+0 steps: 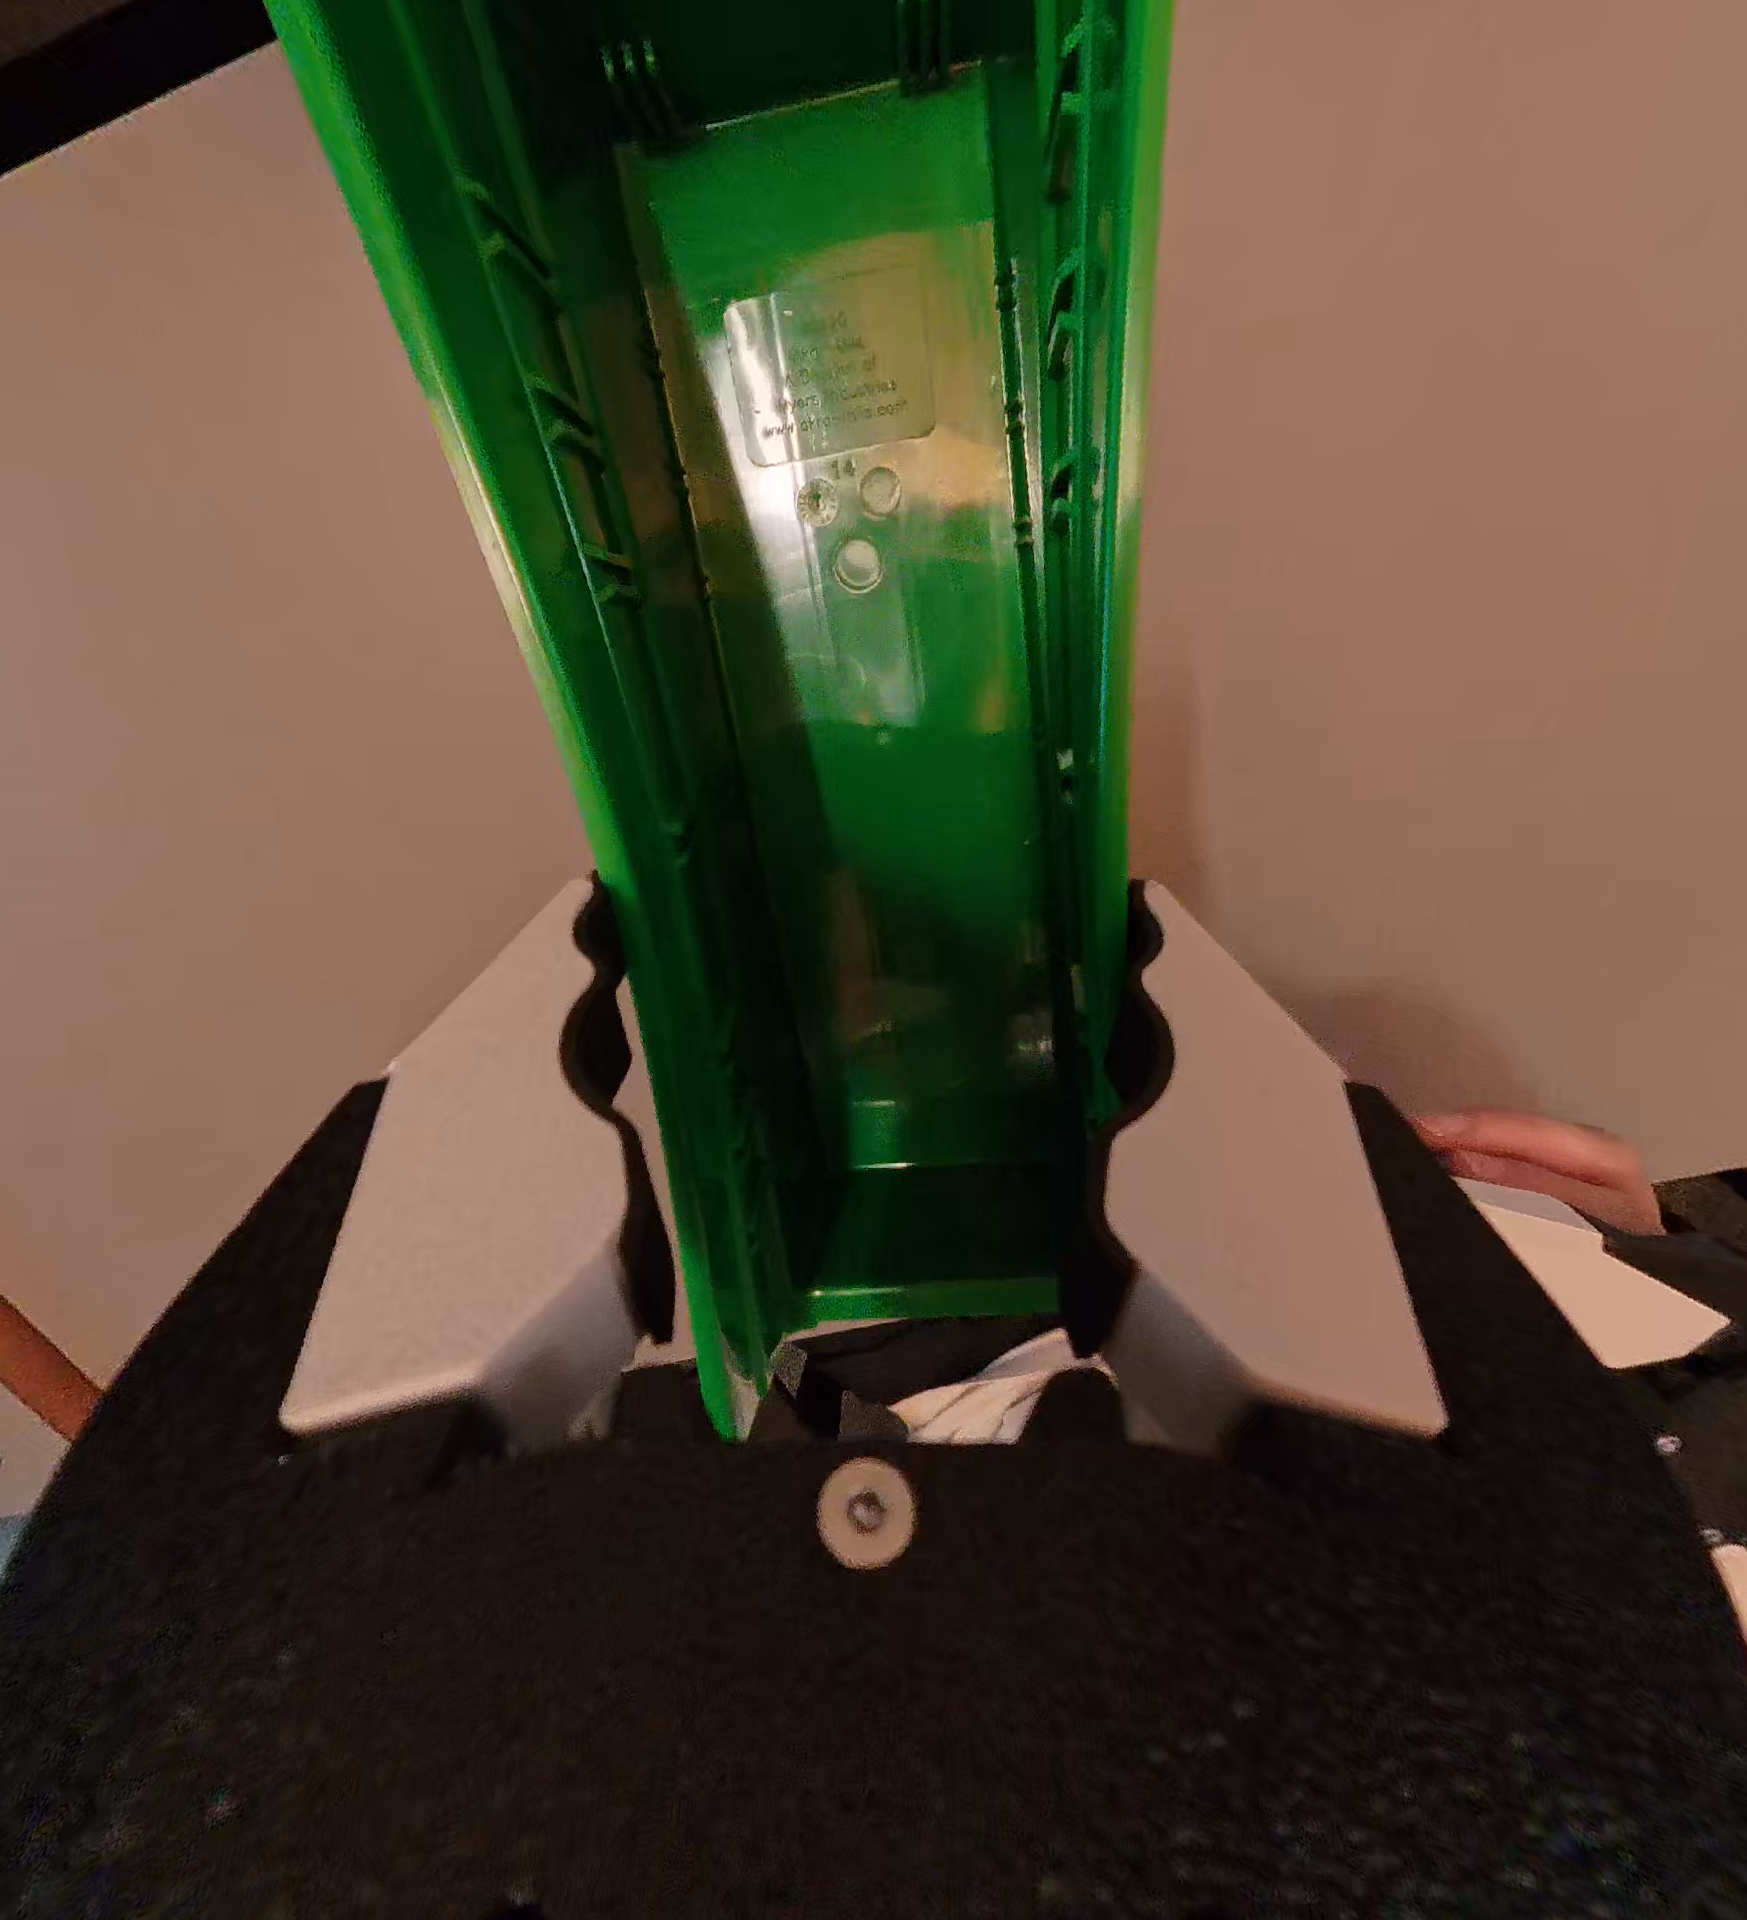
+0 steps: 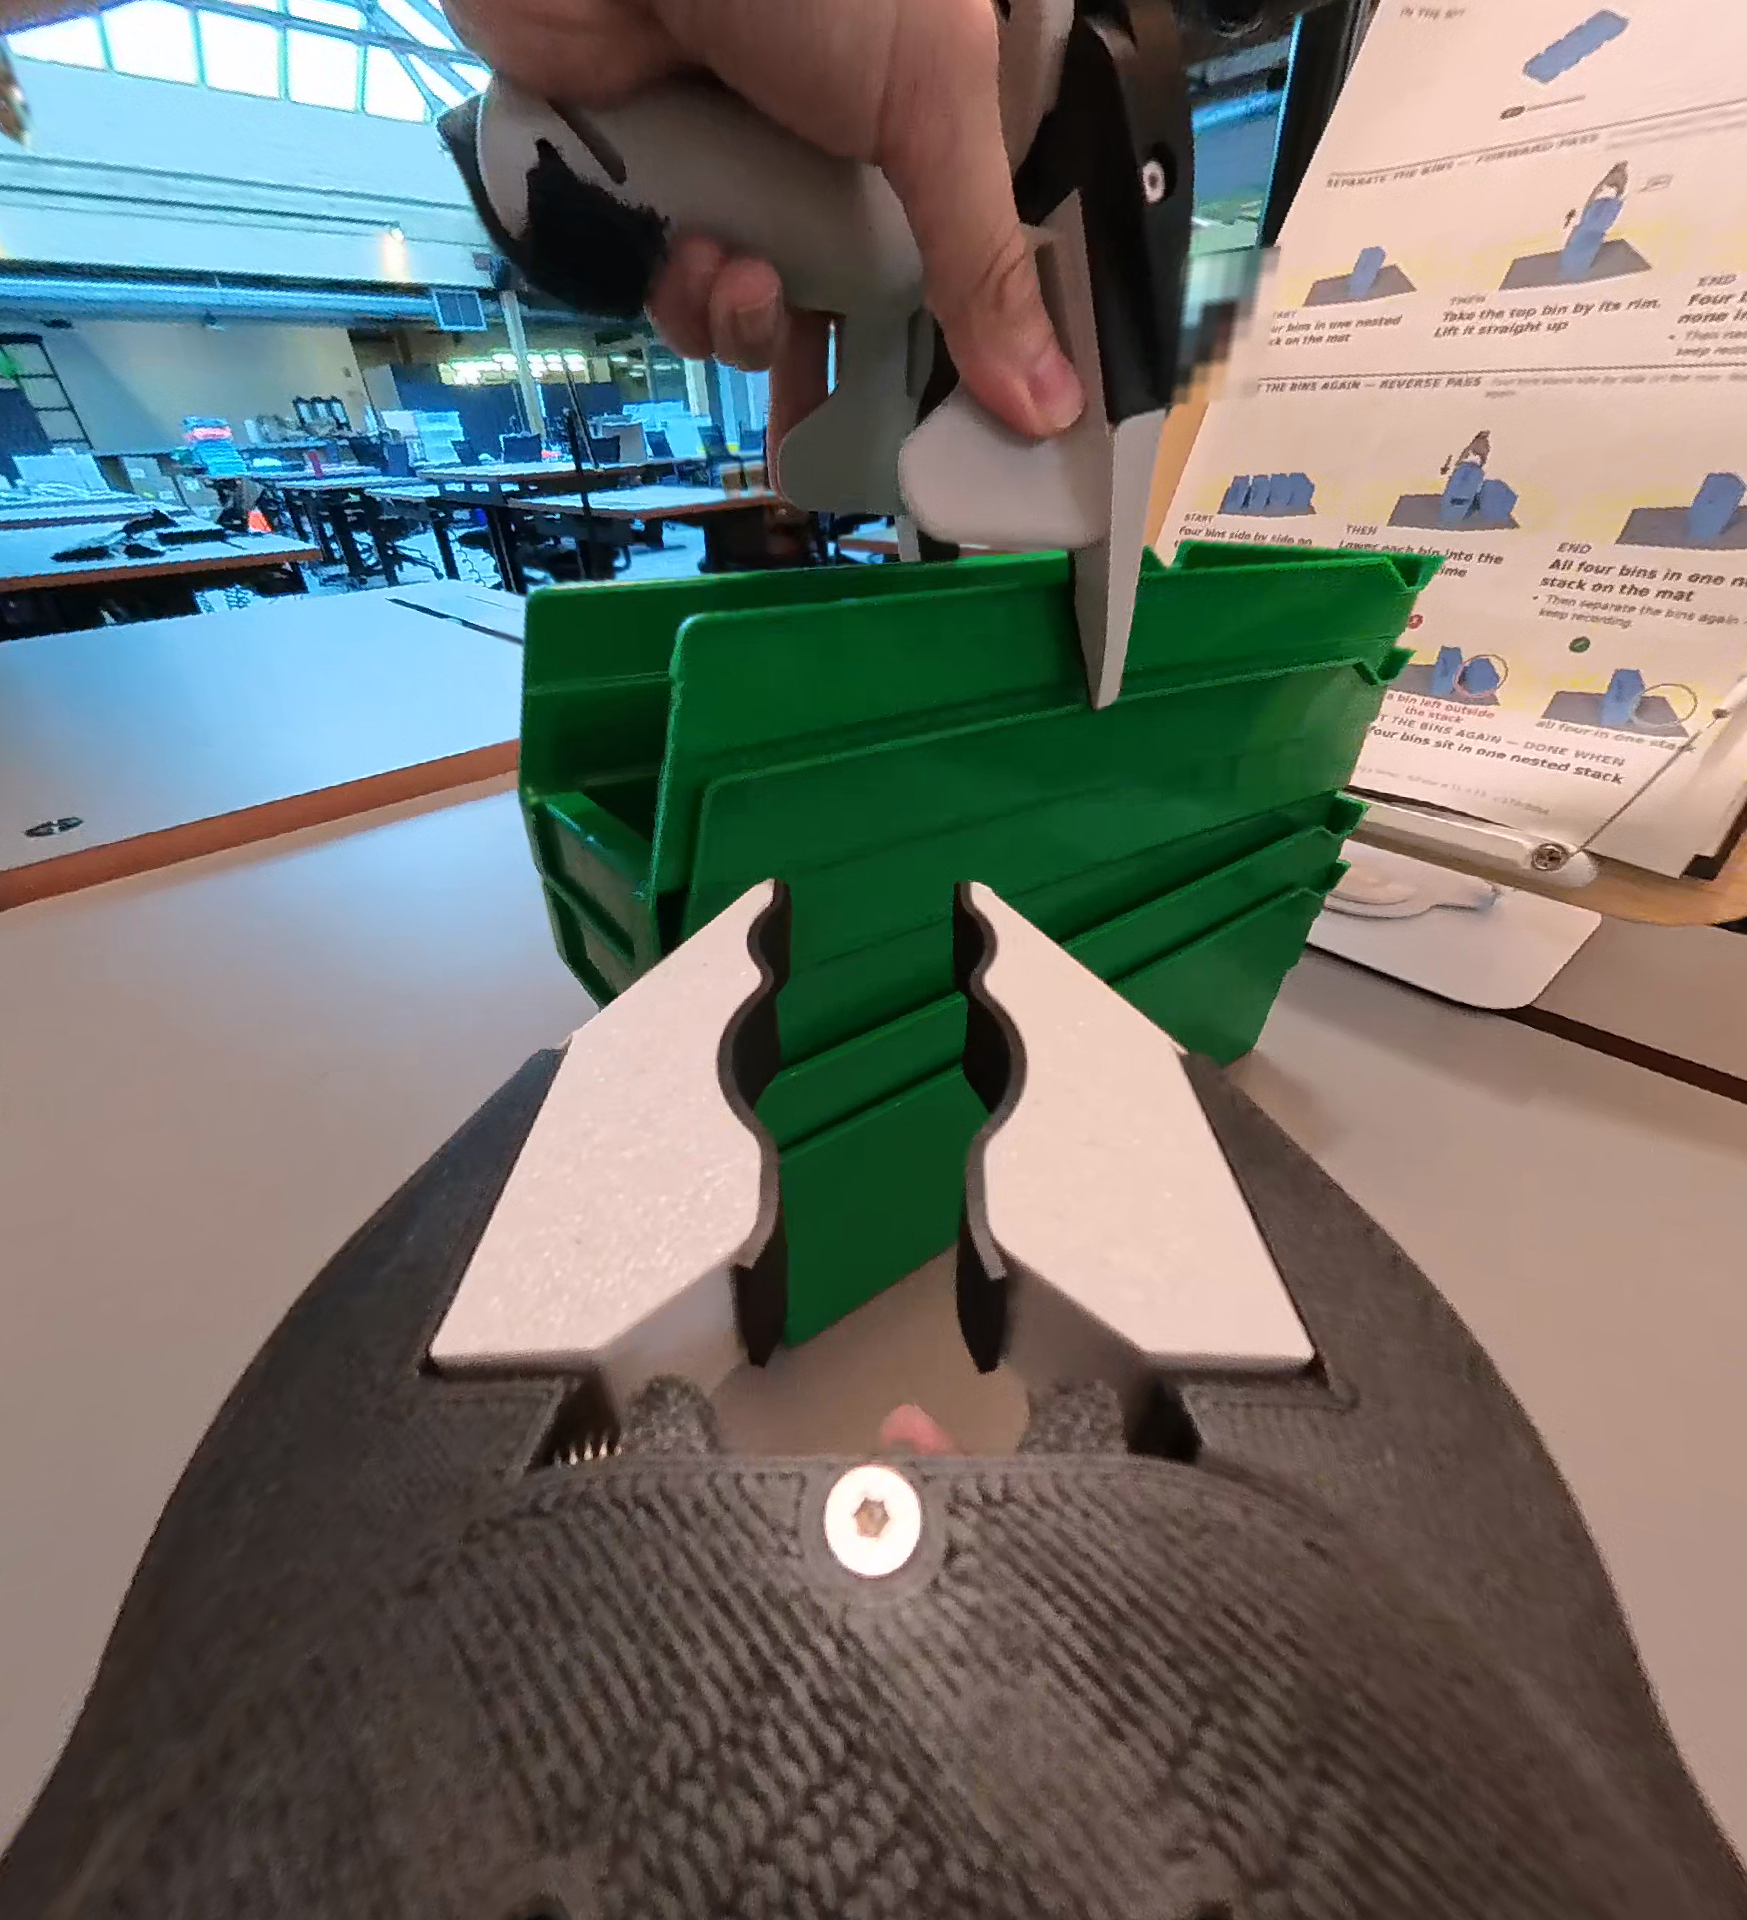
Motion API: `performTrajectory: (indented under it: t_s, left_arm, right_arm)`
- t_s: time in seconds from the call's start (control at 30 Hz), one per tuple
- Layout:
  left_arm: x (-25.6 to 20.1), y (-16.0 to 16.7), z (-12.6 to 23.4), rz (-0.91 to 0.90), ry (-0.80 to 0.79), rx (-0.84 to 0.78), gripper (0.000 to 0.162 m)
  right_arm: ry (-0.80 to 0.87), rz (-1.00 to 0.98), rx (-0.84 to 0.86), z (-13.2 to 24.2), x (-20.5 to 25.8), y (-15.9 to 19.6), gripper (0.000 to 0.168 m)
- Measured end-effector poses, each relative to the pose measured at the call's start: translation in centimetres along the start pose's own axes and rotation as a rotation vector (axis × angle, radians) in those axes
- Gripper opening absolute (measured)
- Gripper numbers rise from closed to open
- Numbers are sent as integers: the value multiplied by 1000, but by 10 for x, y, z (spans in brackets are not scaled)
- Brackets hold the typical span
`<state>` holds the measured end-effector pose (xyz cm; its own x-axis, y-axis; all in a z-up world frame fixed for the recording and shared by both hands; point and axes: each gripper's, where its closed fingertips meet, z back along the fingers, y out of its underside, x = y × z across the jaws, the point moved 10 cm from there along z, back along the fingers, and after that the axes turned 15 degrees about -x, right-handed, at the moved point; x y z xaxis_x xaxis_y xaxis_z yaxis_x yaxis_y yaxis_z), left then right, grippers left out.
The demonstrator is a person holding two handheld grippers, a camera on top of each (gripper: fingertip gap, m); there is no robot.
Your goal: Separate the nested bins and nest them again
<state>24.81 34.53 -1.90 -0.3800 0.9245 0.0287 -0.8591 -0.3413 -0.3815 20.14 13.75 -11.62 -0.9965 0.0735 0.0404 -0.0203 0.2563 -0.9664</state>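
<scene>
A stack of nested green bins [image 2: 1108, 883] stands on the white table [image 2: 225, 1091], its long side towards my right gripper. My left gripper [image 1: 869, 904] points down and is shut across the top green bin [image 1: 848, 831], one finger on each long side wall; I look into the bin's inside. In the right wrist view one left finger [image 2: 1108, 603] lies over the side of that top bin [image 2: 952, 686], which sits higher than the others. My right gripper [image 2: 867, 904] is open, its fingers close against the side of the lower bins.
A person's hand [image 2: 848, 125] holds the left gripper from above. An instruction sheet on a wooden clipboard stand [image 2: 1575, 520] stands just right of the bins. Another white table [image 2: 225, 707] lies to the left. Fingers [image 1: 1534, 1153] show at the right of the left wrist view.
</scene>
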Motion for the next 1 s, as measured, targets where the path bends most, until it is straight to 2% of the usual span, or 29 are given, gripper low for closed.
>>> performTrajectory:
  t_s: [0.27, 0.47, 0.67, 0.83, 1.0]
  left_arm:
    - [0, 8, -9, -19, -13, 53, 106]
    - [1, 9, -9, -81, -83, 67, 104]
    - [1, 8, -9, -83, -66, 97, 105]
    - [1, 4, -9, -75, -30, 119, 90]
    - [-1, -4, 2, -80, -27, 103, 86]
  right_arm:
    - [-27, -10, 22, -11, 1, 3, 36]
    - [-31, -32, 26, -16, -4, 4, 39]
    - [-40, -50, 25, -18, -6, 3, 41]
    - [-54, -46, 39, -19, -6, 4, 42]
    - [-47, -36, 43, -18, -8, 3, 42]
